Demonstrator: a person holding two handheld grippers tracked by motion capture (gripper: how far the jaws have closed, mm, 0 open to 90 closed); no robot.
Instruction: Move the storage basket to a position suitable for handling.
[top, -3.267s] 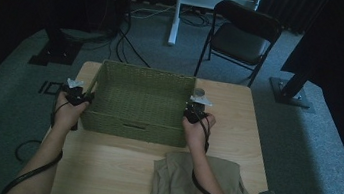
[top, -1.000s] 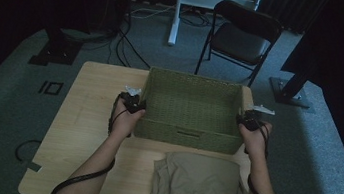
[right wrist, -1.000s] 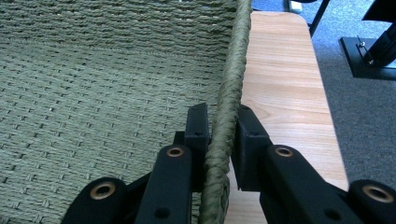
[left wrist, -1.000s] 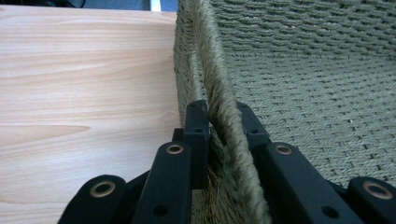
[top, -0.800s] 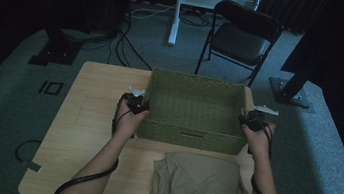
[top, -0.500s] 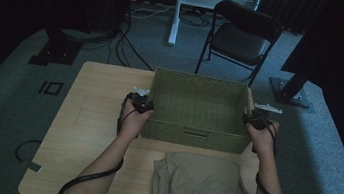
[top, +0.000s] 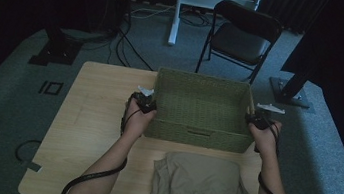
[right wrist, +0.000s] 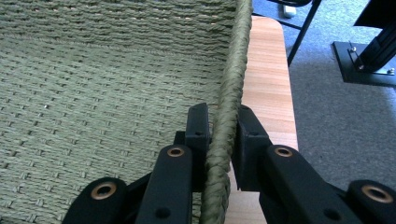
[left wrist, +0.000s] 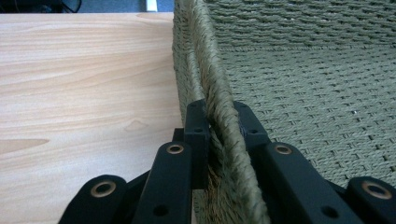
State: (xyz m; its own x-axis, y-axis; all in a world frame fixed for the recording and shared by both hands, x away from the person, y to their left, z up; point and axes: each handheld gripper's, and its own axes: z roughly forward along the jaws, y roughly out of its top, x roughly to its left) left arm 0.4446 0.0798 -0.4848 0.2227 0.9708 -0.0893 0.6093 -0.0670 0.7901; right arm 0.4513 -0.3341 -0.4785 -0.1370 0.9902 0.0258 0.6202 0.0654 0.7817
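I've got the rectangular green woven basket (top: pixel 200 110) sitting on the light wooden table (top: pixel 91 116), toward the far right part of the top. L gripper (top: pixel 145 102) is at the basket's left wall; in the left gripper view its jaws are clamped on the braided rim (left wrist: pixel 219 116), one jaw inside, one outside. R gripper (top: pixel 259 121) is at the right wall; in the right gripper view its jaws pinch the rim (right wrist: pixel 226 116) the same way. A folded beige cloth (top: pixel 199 184) lies on the table just in front of the basket, near my edge. A black folding chair (top: pixel 241 33) stands on the grey carpet beyond the table.
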